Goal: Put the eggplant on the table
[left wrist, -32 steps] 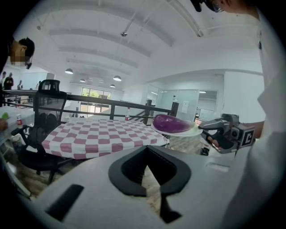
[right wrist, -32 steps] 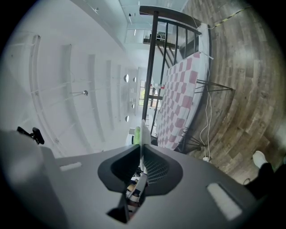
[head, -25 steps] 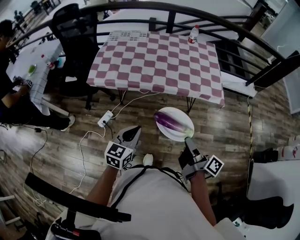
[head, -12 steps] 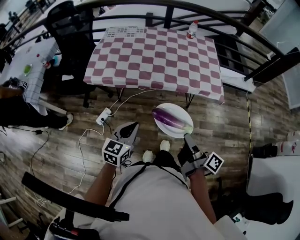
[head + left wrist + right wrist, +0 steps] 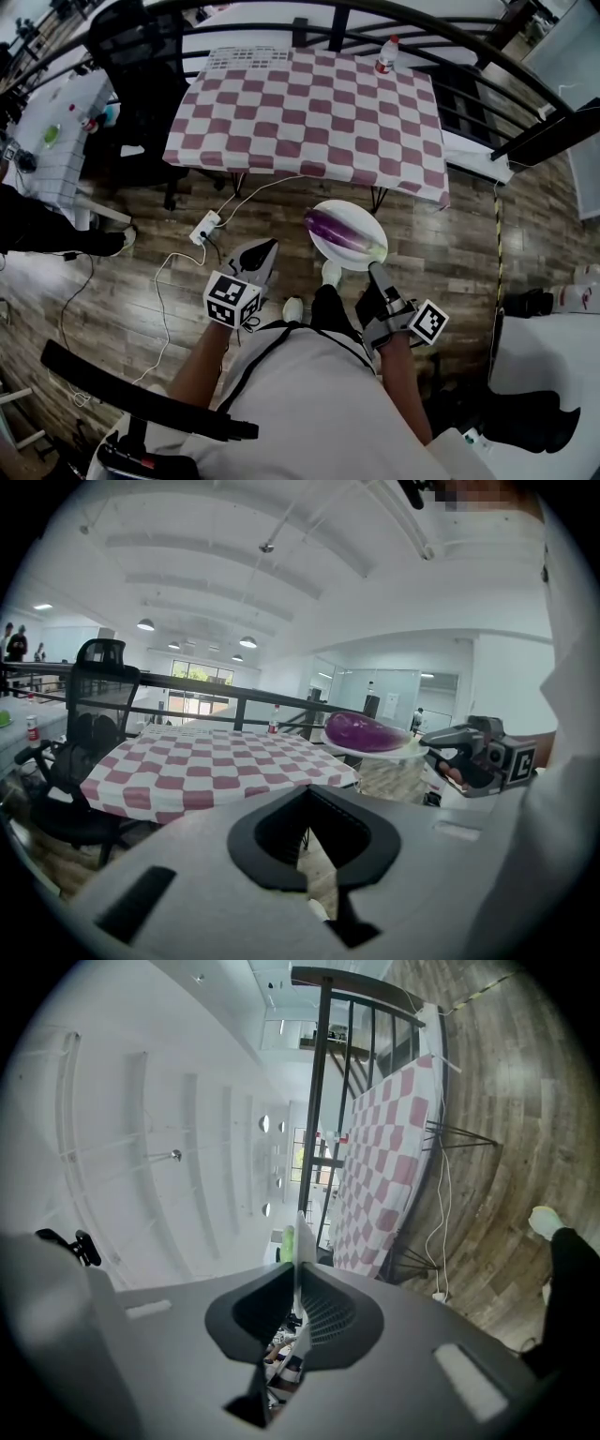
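A purple eggplant lies on a white plate. My right gripper is shut on the plate's near rim and holds it level above the wood floor. The checkered table stands just beyond the plate. In the right gripper view the plate shows edge-on between the jaws. My left gripper hangs to the plate's left, shut and holding nothing. The left gripper view shows the eggplant, the plate, the right gripper and the table.
A bottle stands at the table's far right corner and a white perforated tray at its far left. A dark curved railing runs behind it. An office chair stands left, with a power strip and cables on the floor.
I have moved a little toward the table. The plate with the eggplant now sits closer to the table's front edge. Both grippers came forward with it.
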Motion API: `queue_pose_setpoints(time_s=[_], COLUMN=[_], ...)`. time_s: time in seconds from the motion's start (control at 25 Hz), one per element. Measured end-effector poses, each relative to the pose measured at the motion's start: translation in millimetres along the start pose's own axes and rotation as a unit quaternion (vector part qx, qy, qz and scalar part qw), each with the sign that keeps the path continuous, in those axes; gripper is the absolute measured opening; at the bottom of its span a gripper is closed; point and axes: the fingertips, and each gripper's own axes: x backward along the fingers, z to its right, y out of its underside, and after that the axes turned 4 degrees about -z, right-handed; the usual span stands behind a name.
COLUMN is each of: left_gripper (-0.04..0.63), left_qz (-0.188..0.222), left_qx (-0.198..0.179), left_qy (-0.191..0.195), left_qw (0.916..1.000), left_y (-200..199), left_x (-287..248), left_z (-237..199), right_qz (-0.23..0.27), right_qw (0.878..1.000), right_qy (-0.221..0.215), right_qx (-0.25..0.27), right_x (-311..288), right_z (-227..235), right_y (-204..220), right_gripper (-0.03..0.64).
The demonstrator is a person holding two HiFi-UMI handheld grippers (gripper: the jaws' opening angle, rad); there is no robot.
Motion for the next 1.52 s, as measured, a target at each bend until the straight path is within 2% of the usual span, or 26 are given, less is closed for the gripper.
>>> queue_pose_setpoints(time_s=[0.6, 1.52], left_gripper=[0.002, 0.002], left_qz=[-0.002, 0.013], left_qx=[0.008, 0.013], left_qy=[-0.014, -0.072], left_qw=[0.9999, 0.9972], left_y=[-28, -97], left_x=[-45, -128], left_z=[-28, -29], right_qz=[-0.024, -0.081], right_qw=[1.000, 0.997], right_qy=[0.001, -0.007], right_qx=[-0.004, -0.004], right_x=[-49, -99], right_z=[2, 6], right_y=[-46, -161], right_gripper=[0.032, 0.032])
